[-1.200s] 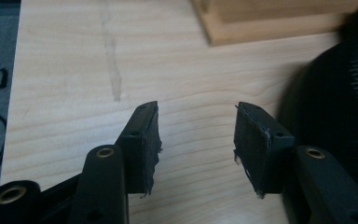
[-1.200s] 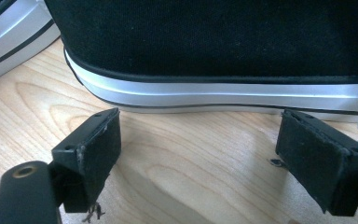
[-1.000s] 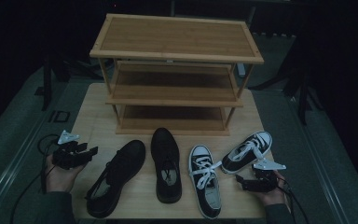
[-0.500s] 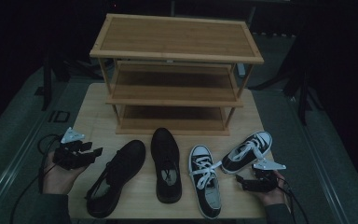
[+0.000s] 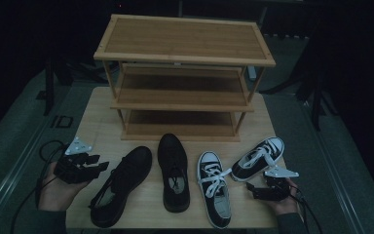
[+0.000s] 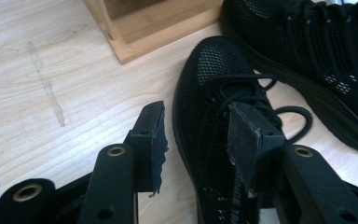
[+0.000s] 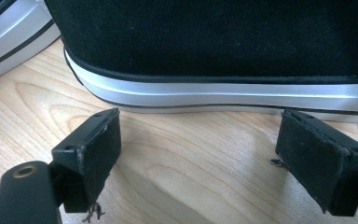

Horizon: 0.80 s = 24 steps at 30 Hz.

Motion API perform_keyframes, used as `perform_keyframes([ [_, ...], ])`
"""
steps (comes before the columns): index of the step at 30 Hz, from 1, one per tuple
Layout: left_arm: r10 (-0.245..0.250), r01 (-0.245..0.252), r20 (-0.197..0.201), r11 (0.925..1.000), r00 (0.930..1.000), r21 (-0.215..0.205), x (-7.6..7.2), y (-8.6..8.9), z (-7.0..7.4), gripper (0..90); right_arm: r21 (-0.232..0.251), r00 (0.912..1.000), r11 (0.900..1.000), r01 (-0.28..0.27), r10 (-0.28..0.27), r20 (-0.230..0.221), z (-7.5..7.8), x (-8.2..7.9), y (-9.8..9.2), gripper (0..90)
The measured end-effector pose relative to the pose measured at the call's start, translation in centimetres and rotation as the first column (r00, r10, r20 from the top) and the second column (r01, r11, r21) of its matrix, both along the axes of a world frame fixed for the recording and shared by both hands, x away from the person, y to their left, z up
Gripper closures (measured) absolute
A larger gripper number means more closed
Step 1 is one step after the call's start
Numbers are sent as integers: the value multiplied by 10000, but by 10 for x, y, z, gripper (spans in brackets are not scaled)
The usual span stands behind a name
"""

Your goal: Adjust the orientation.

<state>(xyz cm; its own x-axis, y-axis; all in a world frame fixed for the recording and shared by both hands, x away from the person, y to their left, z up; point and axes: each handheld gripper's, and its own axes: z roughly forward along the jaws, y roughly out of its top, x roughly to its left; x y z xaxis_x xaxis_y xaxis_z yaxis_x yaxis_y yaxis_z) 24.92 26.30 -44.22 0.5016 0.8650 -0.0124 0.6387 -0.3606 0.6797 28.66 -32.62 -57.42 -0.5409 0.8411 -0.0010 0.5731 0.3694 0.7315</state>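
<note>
Two black mesh shoes [image 5: 119, 185] [image 5: 173, 170] and two black-and-white sneakers [image 5: 214, 190] [image 5: 260, 158] lie in a row on the wooden table [image 5: 97, 117]. My left gripper [image 5: 99, 162] hovers at the left shoe's toe. In the left gripper view, my left gripper [image 6: 196, 112] has that shoe [image 6: 209, 154] below its jaws, which have just been closing, and the pads touch nothing. My right gripper [image 5: 251, 190] rests low beside the sneakers. In the right gripper view, my right gripper [image 7: 200, 126] stands wide open, facing a sneaker's white sole [image 7: 214, 91], with bare wood between its pads.
A three-tier wooden shoe rack [image 5: 180, 73] stands at the back of the table, and its bottom corner [image 6: 135, 32] is close ahead of the left gripper. Dark floor surrounds the table. A cable trails from each gripper off the near edge.
My left gripper has risen a little and edged right toward the left black shoe, its jaws narrower than before. The right gripper and all the shoes have stayed put.
</note>
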Motion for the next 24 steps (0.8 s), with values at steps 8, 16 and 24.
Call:
perform_keyframes([
  [8, -323, 324, -211, 9995, 9993, 39, -8, -7, -1, 572, -1, 10000, 10000, 1, -1, 1, 0, 0, 0, 139],
  [16, -534, 538, -449, 9985, 9976, 80, -15, -14, -6, 583, -2, 10000, 10000, 1, -1, 2, 0, 0, 0, 139],
  [24, -641, 692, -967, 9963, 9932, 502, -18, -18, -17, 660, -6, 10000, 10000, -1, 1, -4, 0, 0, 0, 139],
])
